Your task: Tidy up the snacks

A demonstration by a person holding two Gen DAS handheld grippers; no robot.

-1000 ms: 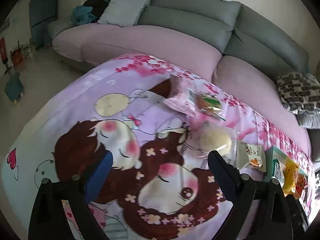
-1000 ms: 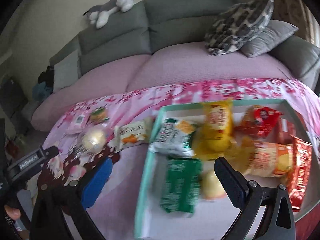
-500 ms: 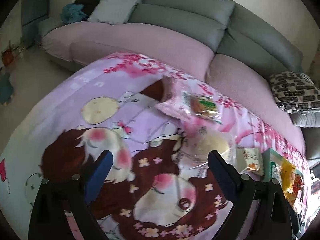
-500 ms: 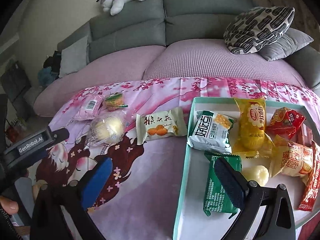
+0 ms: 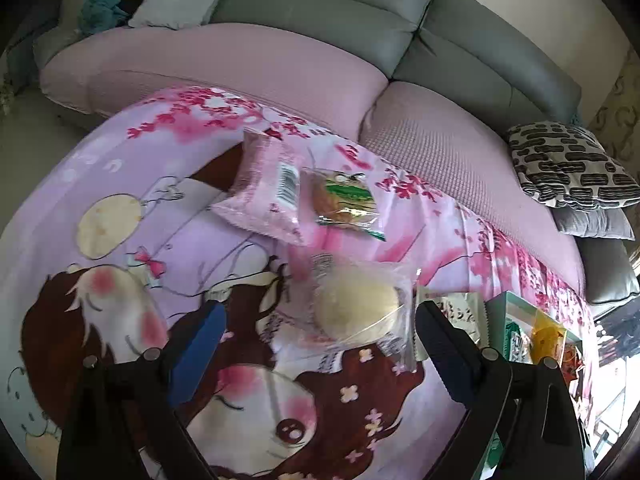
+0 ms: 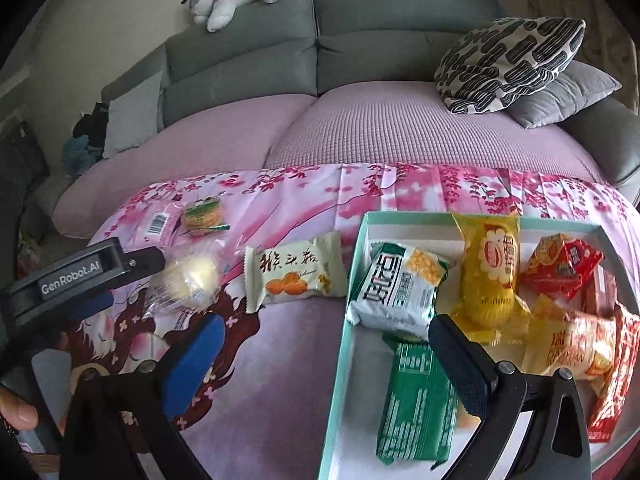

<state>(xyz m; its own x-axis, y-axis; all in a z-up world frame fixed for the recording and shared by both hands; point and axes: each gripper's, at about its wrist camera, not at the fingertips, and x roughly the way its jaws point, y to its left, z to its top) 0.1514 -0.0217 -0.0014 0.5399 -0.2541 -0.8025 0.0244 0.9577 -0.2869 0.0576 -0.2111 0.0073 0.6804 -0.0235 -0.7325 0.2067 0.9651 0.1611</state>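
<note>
My left gripper (image 5: 320, 312) is open and empty, just short of a clear-wrapped pale bun (image 5: 358, 312), also in the right wrist view (image 6: 192, 280). Behind it lie a pink packet (image 5: 268, 196) and a green-wrapped cookie (image 5: 344, 204). A white snack pack with orange fruit (image 6: 294, 276) lies left of the teal box (image 6: 348, 320). The box holds a white-green pack (image 6: 396, 292), a green pack (image 6: 416, 404), a yellow pack (image 6: 490, 272) and red packs (image 6: 564, 264). My right gripper (image 6: 326, 332) is open and empty over the box's left edge. The left gripper's body (image 6: 80, 276) shows at the left.
The snacks lie on a table under a pink cartoon cloth (image 5: 120, 200). A grey and pink sofa (image 6: 360, 128) runs behind it, with a patterned pillow (image 6: 508, 64) and a plush toy (image 6: 240, 0). The table's near edge lies under both grippers.
My left gripper has moved forward and right toward the bun, which now looms larger between the fingers. My right gripper has pulled back and swung left, off the box's middle.
</note>
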